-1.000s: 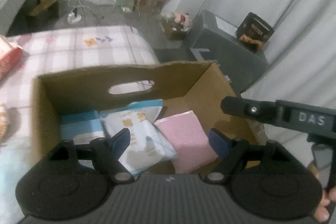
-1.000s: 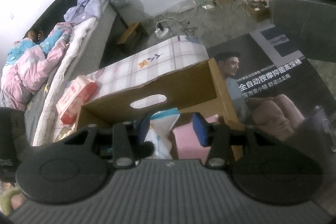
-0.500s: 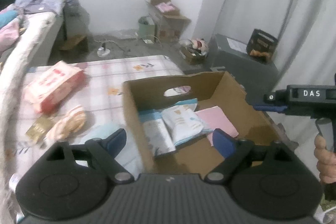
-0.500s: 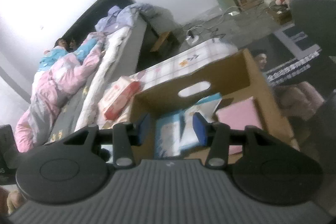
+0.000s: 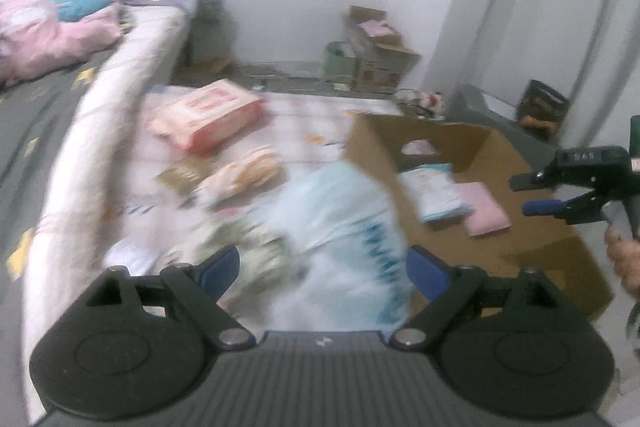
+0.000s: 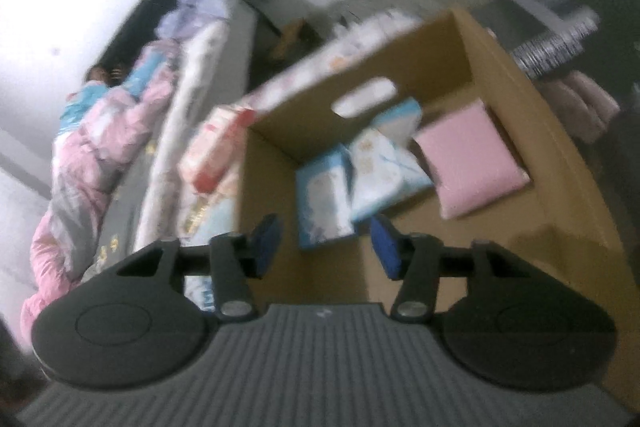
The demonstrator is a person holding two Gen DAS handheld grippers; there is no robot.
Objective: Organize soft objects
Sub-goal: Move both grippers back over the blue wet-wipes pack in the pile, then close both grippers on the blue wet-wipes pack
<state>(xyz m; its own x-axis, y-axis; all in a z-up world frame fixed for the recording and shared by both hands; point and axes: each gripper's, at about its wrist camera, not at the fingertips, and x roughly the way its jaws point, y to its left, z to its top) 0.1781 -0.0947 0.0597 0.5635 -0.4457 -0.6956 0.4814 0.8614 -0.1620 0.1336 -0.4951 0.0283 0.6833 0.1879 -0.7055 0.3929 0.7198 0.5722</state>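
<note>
Since 1 second earlier, the left gripper has been swung from above the cardboard box to the blurred pale-blue pack beside it; tilted downward, its wide jaws are empty. Over the box's 4 packs, the right gripper is being opened, nothing clamped.

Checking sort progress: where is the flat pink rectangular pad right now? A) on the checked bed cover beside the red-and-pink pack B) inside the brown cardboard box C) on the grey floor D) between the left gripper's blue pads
B: the flat pink rectangular pad lies on the bottom of the brown cardboard box, beside the blue-and-white packs.
</note>
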